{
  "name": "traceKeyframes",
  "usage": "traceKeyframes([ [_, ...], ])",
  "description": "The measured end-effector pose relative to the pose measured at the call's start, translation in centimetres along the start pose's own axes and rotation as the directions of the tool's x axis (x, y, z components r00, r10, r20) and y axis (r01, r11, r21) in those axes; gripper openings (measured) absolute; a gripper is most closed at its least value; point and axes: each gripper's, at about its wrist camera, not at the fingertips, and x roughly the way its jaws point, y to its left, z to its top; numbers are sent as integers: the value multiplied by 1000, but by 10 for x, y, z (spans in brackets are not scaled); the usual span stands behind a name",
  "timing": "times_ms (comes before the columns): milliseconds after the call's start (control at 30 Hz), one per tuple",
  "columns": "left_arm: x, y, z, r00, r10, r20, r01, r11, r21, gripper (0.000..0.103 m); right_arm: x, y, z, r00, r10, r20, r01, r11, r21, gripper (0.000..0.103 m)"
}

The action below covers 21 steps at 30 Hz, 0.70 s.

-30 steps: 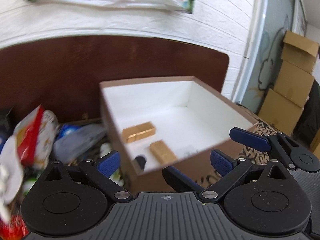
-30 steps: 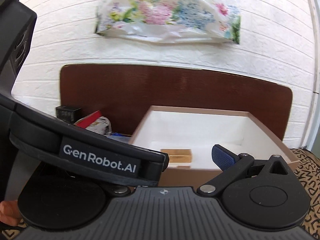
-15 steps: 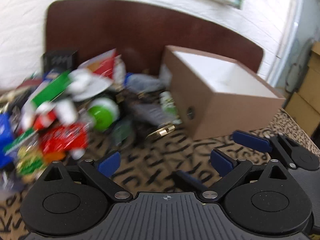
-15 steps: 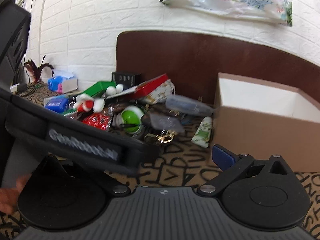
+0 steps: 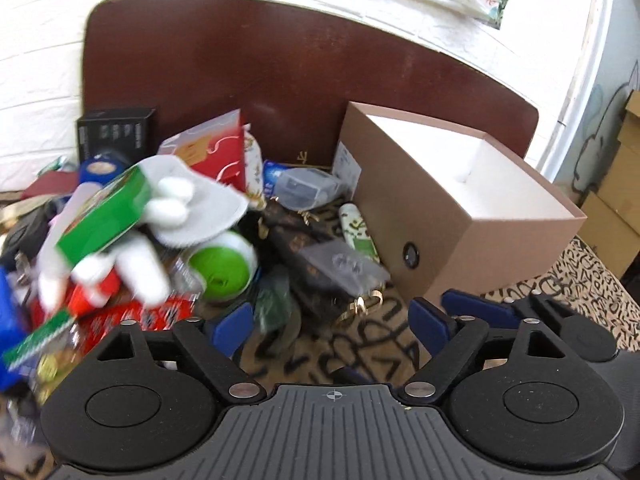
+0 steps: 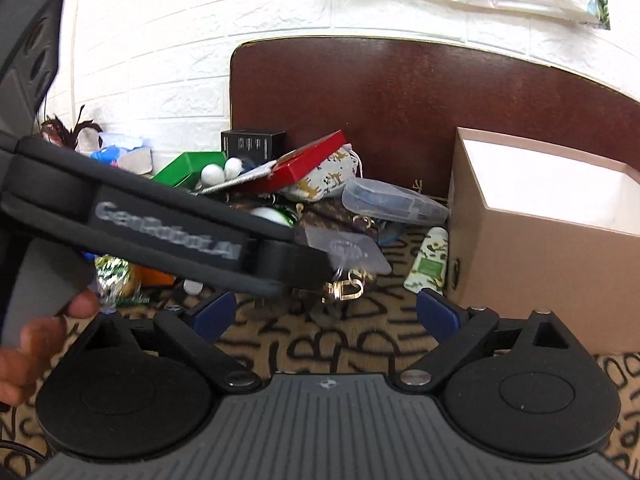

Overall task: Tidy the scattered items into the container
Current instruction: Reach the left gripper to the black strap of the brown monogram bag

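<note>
A brown cardboard box (image 5: 460, 216) with a white inside stands at the right; it also shows in the right wrist view (image 6: 540, 256). A heap of scattered items lies to its left: a green box (image 5: 104, 216), a green-lidded jar (image 5: 222, 266), a red box (image 5: 216, 156), a clear plastic case (image 5: 344, 264), a white and green tube (image 5: 358, 232) and a gold clasp (image 5: 364, 304). My left gripper (image 5: 332, 322) is open and empty, low over the cloth before the heap. My right gripper (image 6: 324, 314) is open and empty, just behind the left one.
A dark brown board (image 5: 280, 80) stands against the white brick wall behind the heap. A black box (image 5: 116, 132) sits at the back left. The patterned cloth (image 6: 340, 340) covers the table. Cardboard cartons (image 5: 624, 184) are stacked at the far right.
Both grippers have swung from above the box leftward and down toward the heap. The left gripper has come closer to the scattered items. Both stay open and empty.
</note>
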Motion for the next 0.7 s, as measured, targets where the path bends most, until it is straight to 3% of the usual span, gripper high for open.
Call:
traceKeyframes([
  [100, 12, 3, 10, 1000, -16, -11, 16, 1000, -11, 90, 11, -5, 5, 1000, 4, -10, -4, 1000, 1, 84],
  [400, 47, 0, 23, 998, -15, -60, 16, 1000, 14, 82, 40, -21, 14, 1000, 23, -18, -22, 998, 62, 85],
  [533, 57, 8, 27, 996, -28, -83, 27, 999, -16, 66, 53, -28, 16, 997, 73, -35, -69, 992, 106, 84],
  [567, 58, 9, 28, 996, -24, -83, 23, 1000, -21, 55, 56, -29, 16, 995, 92, -43, -86, 989, 122, 80],
  [600, 59, 11, 29, 996, -22, -82, 20, 999, -26, 52, 58, -30, 15, 993, 106, -52, -98, 986, 135, 68],
  [633, 59, 12, 29, 996, -20, -81, 17, 999, -31, 44, 58, -29, 14, 993, 105, -61, -95, 985, 142, 65],
  [700, 56, 14, 29, 996, -29, -83, 25, 999, -39, 40, 55, -27, 11, 993, 94, -64, -85, 987, 139, 59],
])
